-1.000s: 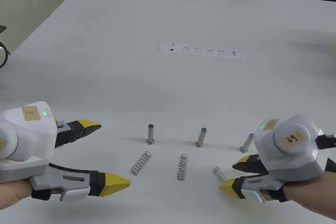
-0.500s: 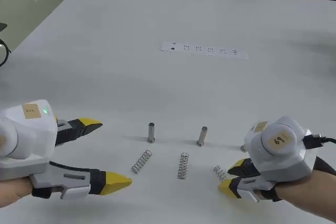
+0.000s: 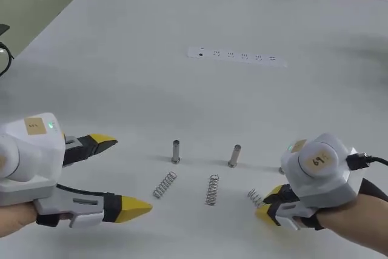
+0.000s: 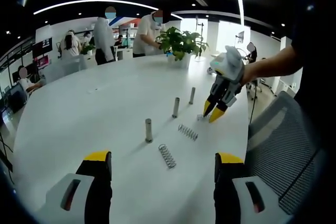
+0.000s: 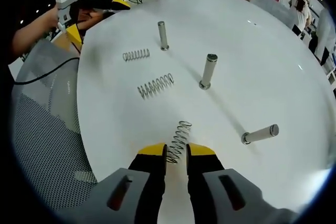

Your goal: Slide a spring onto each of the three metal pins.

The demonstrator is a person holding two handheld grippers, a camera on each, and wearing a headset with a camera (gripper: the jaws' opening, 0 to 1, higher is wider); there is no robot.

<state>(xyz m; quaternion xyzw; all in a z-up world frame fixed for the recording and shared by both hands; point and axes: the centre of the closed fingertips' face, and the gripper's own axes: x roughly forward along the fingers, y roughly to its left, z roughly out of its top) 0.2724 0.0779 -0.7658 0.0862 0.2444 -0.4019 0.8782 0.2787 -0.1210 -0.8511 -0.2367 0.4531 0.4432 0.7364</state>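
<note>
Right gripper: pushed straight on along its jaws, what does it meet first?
The small coiled metal spring lying on the white table; its near end sits between the jaws of the right gripper.

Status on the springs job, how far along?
Done: nothing; far pin, middle pin and near pin are bare. In hand: right hand-held gripper brackets the near spring, grip unclear. Remaining: far spring, middle spring, all three placements. Left hand-held gripper open, empty.

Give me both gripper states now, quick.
Left gripper: open, holding nothing.
Right gripper: jaws narrow around the end of the near spring; whether it grips cannot be told.
</note>
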